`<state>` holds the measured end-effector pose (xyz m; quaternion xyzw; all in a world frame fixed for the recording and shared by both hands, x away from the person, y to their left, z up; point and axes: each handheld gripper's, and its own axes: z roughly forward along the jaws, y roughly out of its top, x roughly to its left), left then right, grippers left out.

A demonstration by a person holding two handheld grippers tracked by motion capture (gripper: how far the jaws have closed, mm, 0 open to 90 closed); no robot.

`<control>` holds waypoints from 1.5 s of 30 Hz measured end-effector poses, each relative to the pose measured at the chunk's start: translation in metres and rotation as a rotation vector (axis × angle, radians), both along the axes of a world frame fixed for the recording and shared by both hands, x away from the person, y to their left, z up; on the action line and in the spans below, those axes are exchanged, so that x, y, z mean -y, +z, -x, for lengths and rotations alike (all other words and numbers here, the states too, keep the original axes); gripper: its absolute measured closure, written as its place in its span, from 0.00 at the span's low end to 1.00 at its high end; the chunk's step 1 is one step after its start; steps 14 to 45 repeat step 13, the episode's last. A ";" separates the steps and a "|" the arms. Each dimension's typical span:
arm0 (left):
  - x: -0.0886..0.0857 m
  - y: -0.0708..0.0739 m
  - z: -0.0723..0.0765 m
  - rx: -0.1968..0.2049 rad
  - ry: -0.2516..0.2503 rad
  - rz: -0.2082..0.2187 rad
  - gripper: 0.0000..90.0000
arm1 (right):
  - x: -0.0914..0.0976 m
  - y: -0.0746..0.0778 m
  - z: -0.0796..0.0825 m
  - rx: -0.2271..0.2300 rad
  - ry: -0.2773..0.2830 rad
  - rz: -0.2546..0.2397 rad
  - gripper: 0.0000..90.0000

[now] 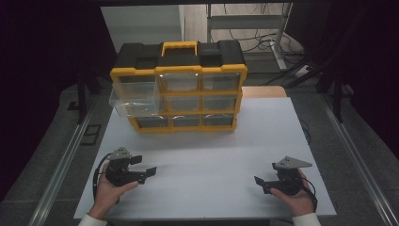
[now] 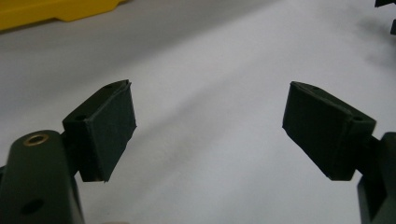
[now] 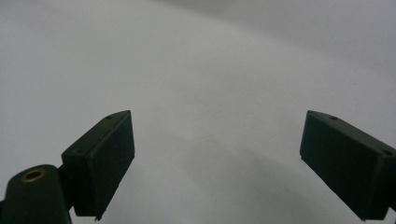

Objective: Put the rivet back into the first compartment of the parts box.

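On organizer [image 1: 179,96] (yellow-black), no legible writing

A drawer organizer [image 1: 179,92] stands at the table's [image 1: 226,141] upper centre, its upper-left drawer [image 1: 134,99] pulled out; the left gripper [image 1: 143,165] lies lower left, the right gripper [image 1: 262,181] lower right.

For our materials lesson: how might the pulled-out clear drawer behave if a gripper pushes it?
The clear drawer looks like thin plastic with nothing visible inside, so probably light. It juts from the yellow organizer, so a straight push likely slides it in; off-centre, it may jam.
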<state>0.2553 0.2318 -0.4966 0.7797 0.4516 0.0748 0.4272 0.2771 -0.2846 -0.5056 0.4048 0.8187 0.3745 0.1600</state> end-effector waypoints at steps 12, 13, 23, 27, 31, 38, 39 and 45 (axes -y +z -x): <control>-0.001 -0.002 0.001 0.002 0.004 -0.010 0.19 | 0.000 0.003 0.002 0.033 0.007 -0.010 0.12; -0.001 -0.002 0.001 0.002 0.004 -0.010 0.19 | 0.000 0.004 0.001 0.034 0.007 -0.010 0.12; -0.001 -0.002 0.001 0.002 0.004 -0.010 0.19 | 0.000 0.004 0.001 0.034 0.007 -0.010 0.12; -0.001 -0.002 0.001 0.002 0.004 -0.010 0.19 | 0.000 0.004 0.001 0.034 0.007 -0.010 0.12; -0.001 -0.002 0.001 0.002 0.004 -0.010 0.19 | 0.000 0.004 0.001 0.034 0.007 -0.010 0.12; -0.001 -0.002 0.001 0.002 0.004 -0.010 0.19 | 0.000 0.004 0.001 0.034 0.007 -0.010 0.12; -0.001 -0.002 0.001 0.002 0.004 -0.010 0.19 | 0.000 0.004 0.001 0.034 0.007 -0.010 0.12; -0.001 -0.002 0.001 0.002 0.004 -0.010 0.19 | 0.000 0.004 0.001 0.034 0.007 -0.010 0.12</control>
